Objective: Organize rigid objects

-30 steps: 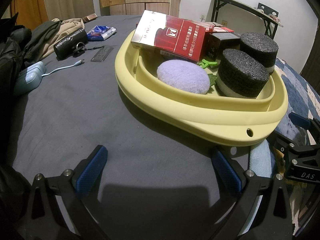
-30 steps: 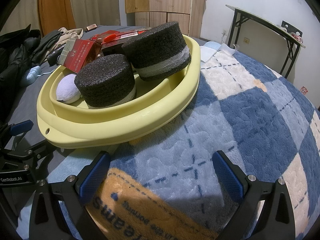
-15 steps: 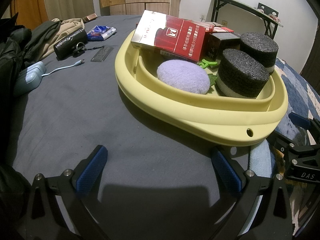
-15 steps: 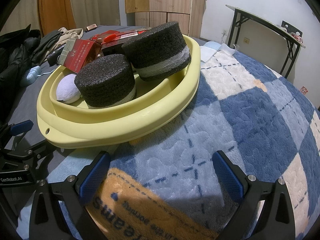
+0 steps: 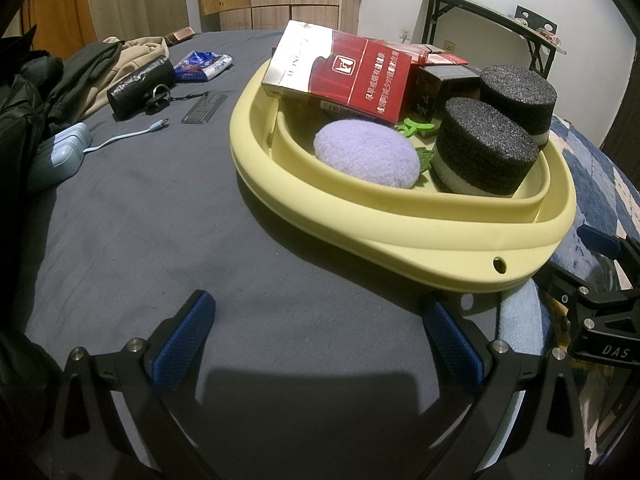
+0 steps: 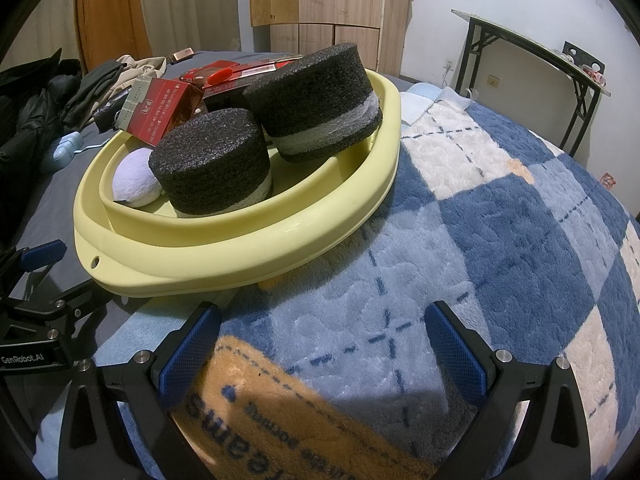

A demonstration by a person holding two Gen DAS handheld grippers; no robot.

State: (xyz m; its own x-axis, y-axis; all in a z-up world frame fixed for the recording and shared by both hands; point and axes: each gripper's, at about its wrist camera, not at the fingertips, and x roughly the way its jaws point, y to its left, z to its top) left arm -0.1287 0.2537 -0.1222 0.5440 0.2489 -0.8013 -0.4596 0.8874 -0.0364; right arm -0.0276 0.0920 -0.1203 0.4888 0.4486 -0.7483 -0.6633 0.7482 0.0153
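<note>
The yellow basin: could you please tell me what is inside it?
Inside the yellow basin sit two black foam cylinders, a lilac plush pad, a red carton, dark boxes and green pieces. The basin floor beneath them is covered.

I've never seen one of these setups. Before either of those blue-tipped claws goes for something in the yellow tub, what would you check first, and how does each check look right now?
1. Left gripper open and holding nothing: ok.
2. Right gripper open and holding nothing: ok.
3. Yellow tub resting level: not ok; one side lies on the grey sheet, the other on the plaid blanket.
4. Nearer foam cylinder standing upright: ok.
5. Farther foam cylinder upright: not ok; it tilts.
6. Red carton lying flat: not ok; it is propped across the rim.
</note>
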